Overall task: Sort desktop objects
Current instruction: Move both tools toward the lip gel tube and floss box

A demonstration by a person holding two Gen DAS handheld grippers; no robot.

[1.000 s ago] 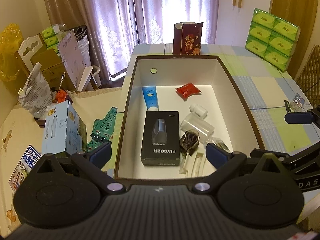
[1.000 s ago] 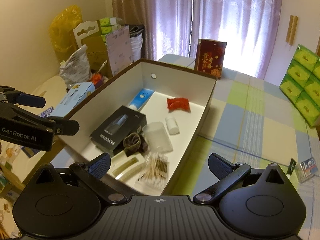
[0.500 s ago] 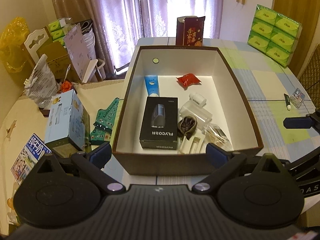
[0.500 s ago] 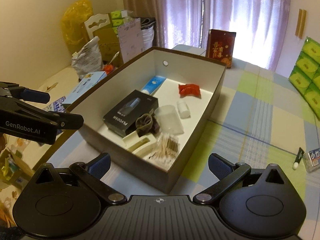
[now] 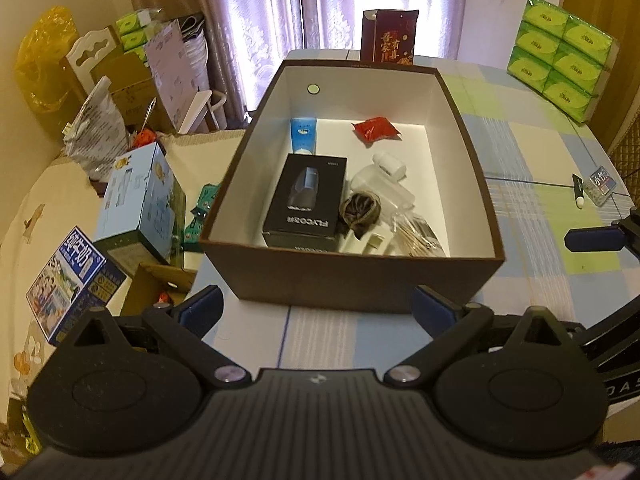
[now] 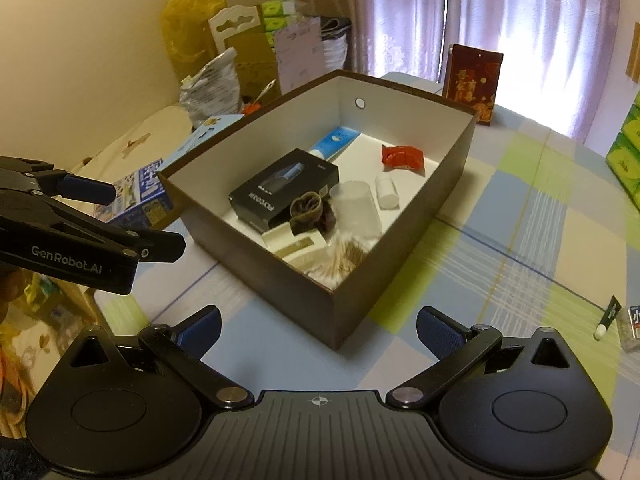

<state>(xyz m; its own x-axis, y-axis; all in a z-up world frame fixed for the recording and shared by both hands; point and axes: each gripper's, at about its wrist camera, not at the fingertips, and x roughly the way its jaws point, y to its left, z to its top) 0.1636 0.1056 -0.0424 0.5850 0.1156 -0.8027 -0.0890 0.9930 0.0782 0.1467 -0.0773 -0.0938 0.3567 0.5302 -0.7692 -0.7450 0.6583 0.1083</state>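
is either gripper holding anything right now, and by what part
Nothing is held. The left gripper and the right gripper are both open with nothing between the fingers, short of the brown box.

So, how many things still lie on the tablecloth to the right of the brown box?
2: a small tube with a white cap, and beside it a clear packet, near the table's right edge. Others may be out of view.

Brown box (image 5: 352, 276) on table, holding black carton (image 5: 308, 200), blue tube (image 5: 303, 134), red packet (image 5: 375, 129).
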